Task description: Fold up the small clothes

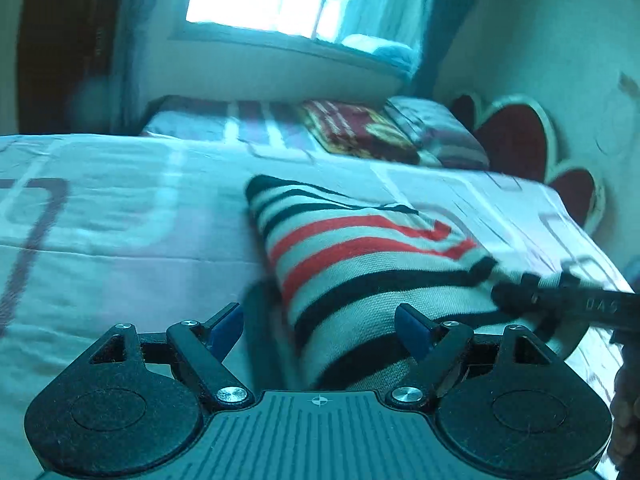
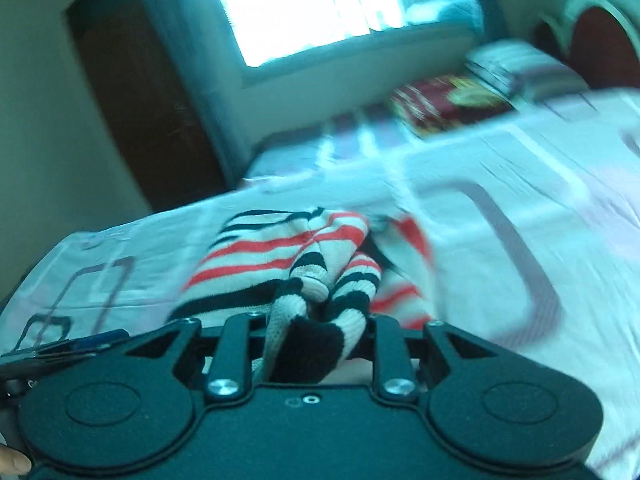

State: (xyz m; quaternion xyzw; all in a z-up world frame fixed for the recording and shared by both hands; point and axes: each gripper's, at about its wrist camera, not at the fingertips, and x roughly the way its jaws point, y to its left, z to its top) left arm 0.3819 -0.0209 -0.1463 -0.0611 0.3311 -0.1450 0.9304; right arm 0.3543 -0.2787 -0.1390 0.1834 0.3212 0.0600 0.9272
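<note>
Right gripper (image 2: 316,332): clamped on a bunched edge of the striped garment (image 1: 360,264).
Left gripper (image 1: 320,328): jaws wide, nothing held, near end of garment between them.
Garment: on the bed (image 1: 120,240), mid-sheet.
Risk: the small bunched pinch may slip, or pulling may drag the whole garment skewed.
Writing: "DAS" on right gripper's finger; rest unreadable.

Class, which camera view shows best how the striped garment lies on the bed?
The left wrist view: there the striped garment lies spread across the bed, stripes and edges clear. The right wrist view shows it bunched and blurred, a fold clamped in the right gripper.
</note>
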